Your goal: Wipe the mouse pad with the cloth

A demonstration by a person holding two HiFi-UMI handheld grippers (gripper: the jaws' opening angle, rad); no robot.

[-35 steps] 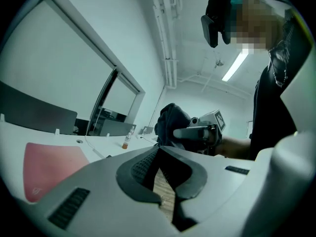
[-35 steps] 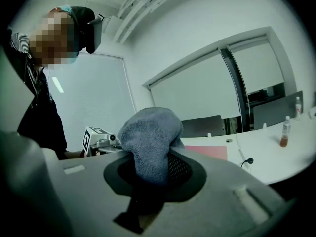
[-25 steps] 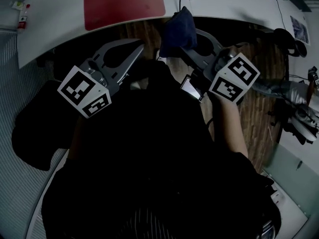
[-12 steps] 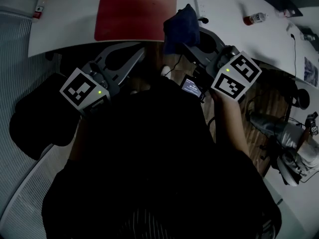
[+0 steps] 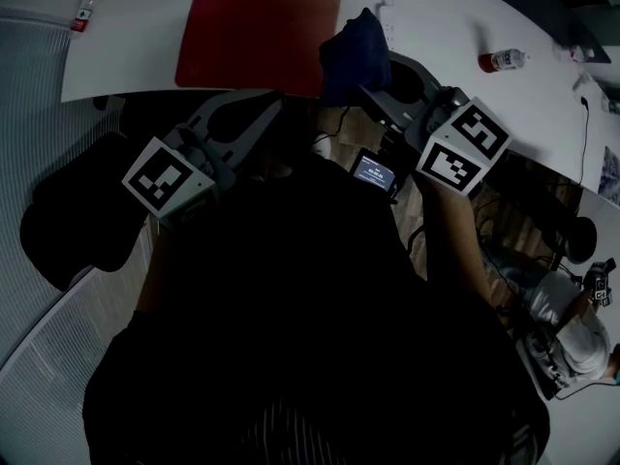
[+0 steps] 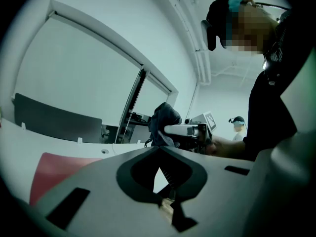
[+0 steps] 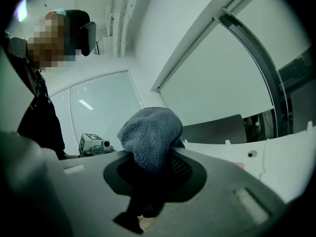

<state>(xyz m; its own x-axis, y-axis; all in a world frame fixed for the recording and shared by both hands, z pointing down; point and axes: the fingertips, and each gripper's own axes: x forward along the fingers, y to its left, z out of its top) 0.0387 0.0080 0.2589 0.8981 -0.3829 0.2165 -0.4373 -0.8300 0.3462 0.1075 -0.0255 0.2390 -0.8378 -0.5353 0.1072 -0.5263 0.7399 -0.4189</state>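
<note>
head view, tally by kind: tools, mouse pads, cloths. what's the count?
tools: 2, left tool shut on nothing, right tool
mouse pad: 1, red
cloth: 1, dark blue, clamped in the right tool
total: 4

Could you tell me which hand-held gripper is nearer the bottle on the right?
Right: the right hand-held gripper, gripping the cloth, is left of the bottle; the left hand-held gripper is farther left.

An office, by its long curved white desk [image 5: 436, 27] and glass-walled rooms [image 7: 98, 112] beyond.
</note>
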